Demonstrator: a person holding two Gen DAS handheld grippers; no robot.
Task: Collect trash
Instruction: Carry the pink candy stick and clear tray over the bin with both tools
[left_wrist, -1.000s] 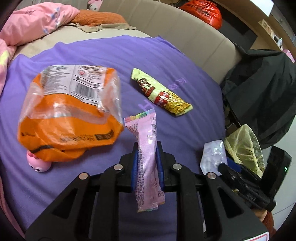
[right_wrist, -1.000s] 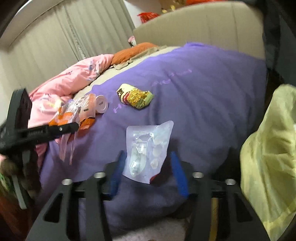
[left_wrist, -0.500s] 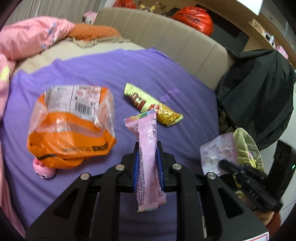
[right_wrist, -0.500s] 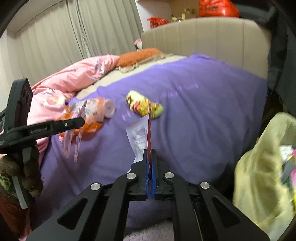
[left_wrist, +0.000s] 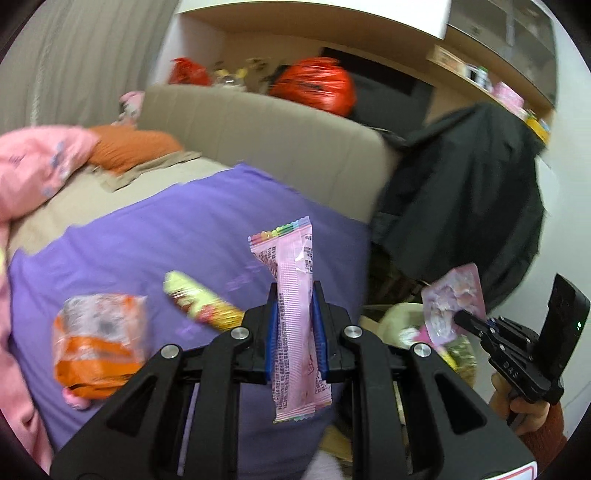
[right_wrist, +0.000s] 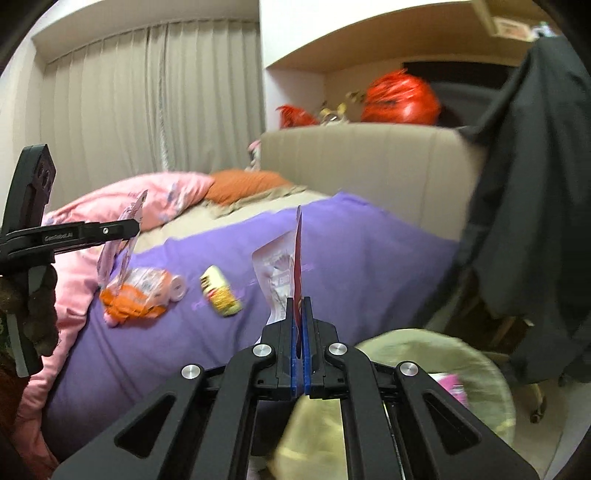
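A: Pink foil first, in the left wrist view. The left claw (left_wrist: 294, 332) is pinched narrow on the pink wrapper (left_wrist: 295, 321), long axis upright and running well above and below the blue pads. What lies ahead?

B: The purple blanket (left_wrist: 155, 243) on the bed. An orange snack bag (left_wrist: 96, 350) lies toward its left edge, and a yellow snack packet (left_wrist: 201, 304) sits between that bag and the claw, both loose. Off the bed's right edge the right claw (left_wrist: 460, 316) holds a clear blister pack (left_wrist: 452, 299), with a pale yellow trash bag (left_wrist: 402, 321) just below it.

A: So which hand is nearer the bag?

B: The right, I'd judge. The left must cross to the right, past the bed's corner.

A: And the right wrist view?

B: The right claw (right_wrist: 300, 343) is fully closed on the blister pack (right_wrist: 284, 273), seen edge-on and standing up from the pads. The trash bag (right_wrist: 443, 365) gapes just below and to the right, its mouth open; I'd expect a short drop over it. The left claw (right_wrist: 131, 227) hangs at far left above the blanket's left edge with the wrapper (right_wrist: 123, 240) dangling.

A: Anything in the way?

B: A black jacket (right_wrist: 535, 206) hangs close to the bag's far side. Otherwise the path looks free, though motion blur softens detail.
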